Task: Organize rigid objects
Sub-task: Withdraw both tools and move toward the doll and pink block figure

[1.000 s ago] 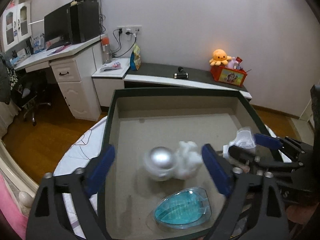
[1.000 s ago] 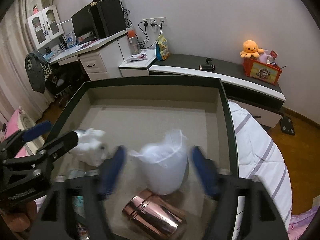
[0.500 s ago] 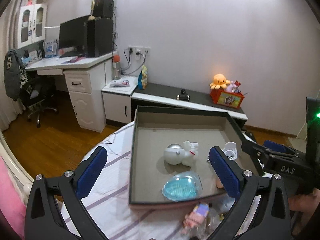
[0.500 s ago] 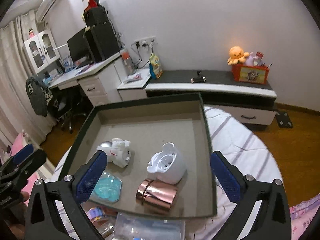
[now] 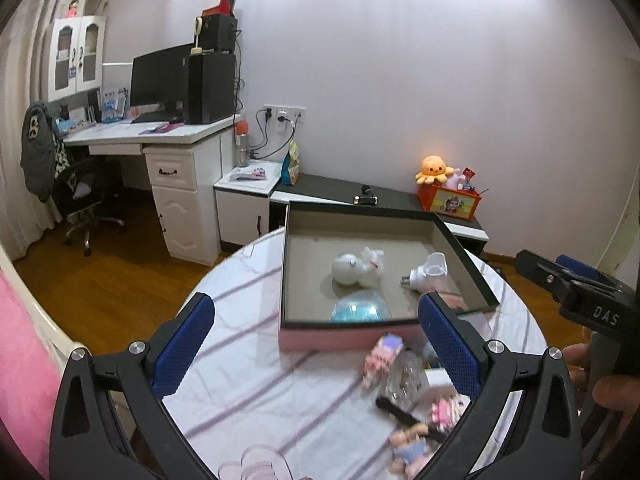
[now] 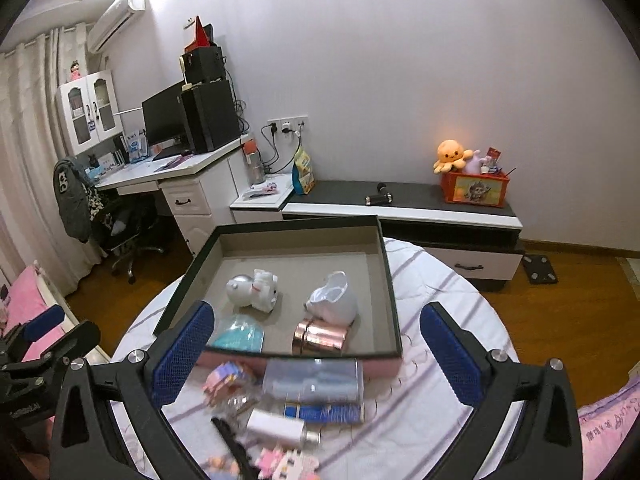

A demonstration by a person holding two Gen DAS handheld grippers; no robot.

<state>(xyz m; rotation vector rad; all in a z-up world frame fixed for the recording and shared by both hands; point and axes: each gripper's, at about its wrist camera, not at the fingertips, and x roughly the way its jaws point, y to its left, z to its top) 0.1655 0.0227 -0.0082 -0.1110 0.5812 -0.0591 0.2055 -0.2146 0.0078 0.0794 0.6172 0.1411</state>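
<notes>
Both my grippers are spread wide with nothing in them, left gripper (image 5: pixel 316 340) and right gripper (image 6: pixel 316 348) hovering over the round striped-cloth desk (image 6: pixel 440 300). The shallow dark-rimmed cardboard box (image 6: pixel 390 280) holds a white rabbit figurine (image 6: pixel 256 288), white plastic cup (image 6: pixel 334 300), copper metal cup (image 6: pixel 320 336) and teal plastic shell (image 6: pixel 240 336).

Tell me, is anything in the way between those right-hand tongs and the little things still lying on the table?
Nothing visible blocks them. The right tongs stand open above the clear box and white bar; the tray lies beyond.
</notes>
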